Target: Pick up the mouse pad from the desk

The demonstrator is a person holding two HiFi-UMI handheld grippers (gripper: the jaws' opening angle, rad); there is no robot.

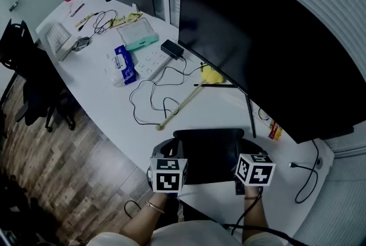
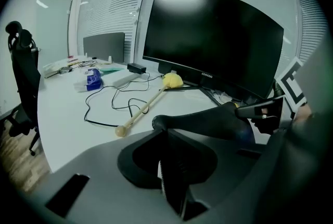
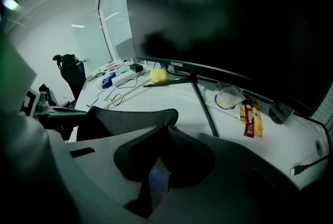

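Note:
The black mouse pad [image 1: 209, 150] hangs just above the white desk [image 1: 114, 107] at its near edge, sagging between my two grippers. My left gripper [image 1: 171, 150] is shut on the pad's near left corner. My right gripper [image 1: 245, 153] is shut on its near right corner. In the left gripper view the pad [image 2: 218, 120] curves up and away from my left gripper's [image 2: 167, 133] pinched jaws, with the right gripper at its far end. In the right gripper view my right gripper [image 3: 166, 129] pinches the pad [image 3: 130, 116] the same way.
A large curved monitor [image 1: 263, 39] on thin legs stands right behind the pad. A wooden stick with a yellow head [image 1: 186, 99], a black cable [image 1: 150, 99], a power strip [image 1: 150, 62] and a blue packet [image 1: 123, 62] lie to the left. Snack bars [image 3: 251, 119] lie on the right. An office chair [image 1: 28, 84] stands off the desk's left edge.

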